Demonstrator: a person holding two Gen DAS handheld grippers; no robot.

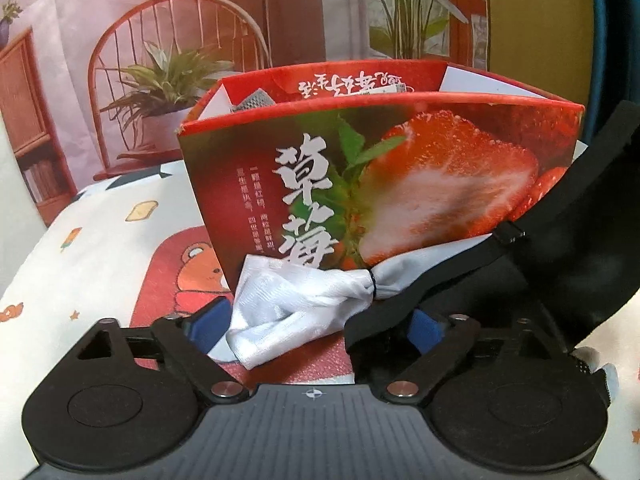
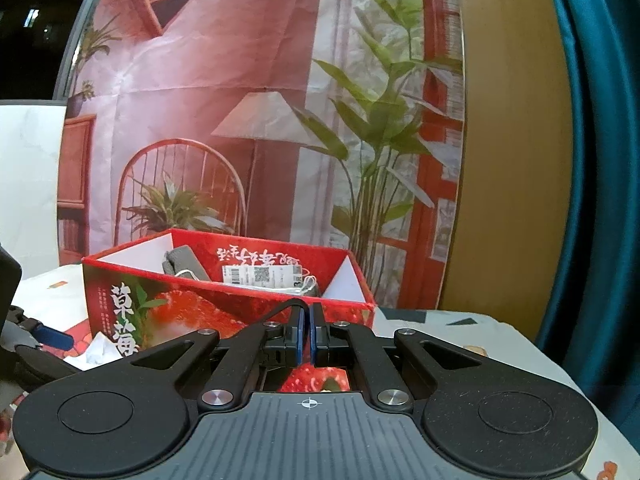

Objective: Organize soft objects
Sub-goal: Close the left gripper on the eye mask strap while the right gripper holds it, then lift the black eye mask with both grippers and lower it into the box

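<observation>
Sitting right between the wide-spread blue pads of the left gripper (image 1: 316, 330) is a white cloth (image 1: 304, 300), tied near one end with a thin dark band. The pads do not press on it. No earlier picture is given, so I only say how it is now. The cloth lies on the table (image 1: 100, 248), touching the front wall of the red strawberry box (image 1: 400, 168). Its long way runs side to side, across the gripper, so the pads would squeeze it along its length and not across it. A black strap (image 1: 460, 280) lies over the cloth's right end and close to the right pad.

The left gripper is much nearer to the cloth. The right gripper (image 2: 307, 334) has its pads pressed together with nothing between them, and it points at the box's front wall. From there the cloth is only a small white bit low on the left.

Inside the box there is a grey soft thing (image 2: 180, 264) and a paper tag (image 2: 260, 276). I think the cloth should go in there too, up and over the front wall.

The bottom of the box is hidden. The near part of the cloth is cut off by the gripper body. What the black strap belongs to I cannot tell.
</observation>
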